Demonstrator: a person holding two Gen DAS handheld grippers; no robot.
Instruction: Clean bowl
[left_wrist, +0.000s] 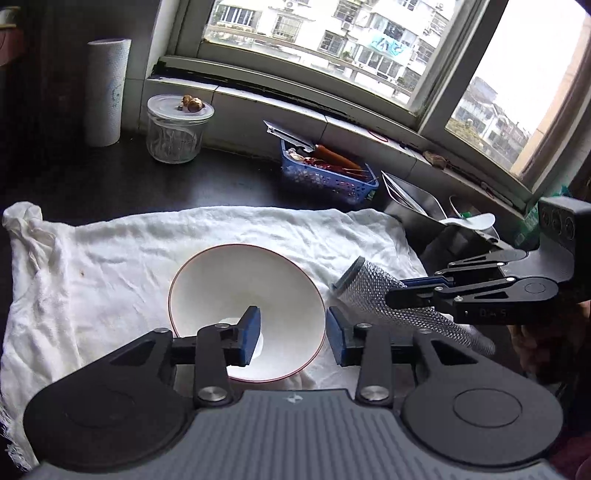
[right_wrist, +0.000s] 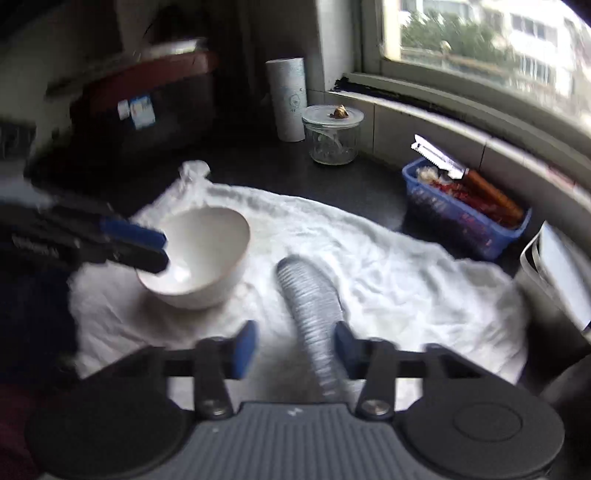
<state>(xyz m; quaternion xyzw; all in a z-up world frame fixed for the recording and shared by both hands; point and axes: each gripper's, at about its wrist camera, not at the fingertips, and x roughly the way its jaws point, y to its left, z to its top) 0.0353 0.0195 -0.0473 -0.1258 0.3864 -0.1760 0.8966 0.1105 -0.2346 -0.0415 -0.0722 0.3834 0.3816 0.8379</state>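
Your left gripper (left_wrist: 291, 334) is open, its pads straddling the near rim of the white bowl (left_wrist: 247, 291) without pressing. Your right gripper (right_wrist: 295, 349), blurred, seems open around a silver mesh scrubber (right_wrist: 314, 295) lying beside the bowl. Both rest on a white cloth (left_wrist: 110, 266) over a dark counter (left_wrist: 110, 177) below a window (left_wrist: 332, 40). No writing is legible.
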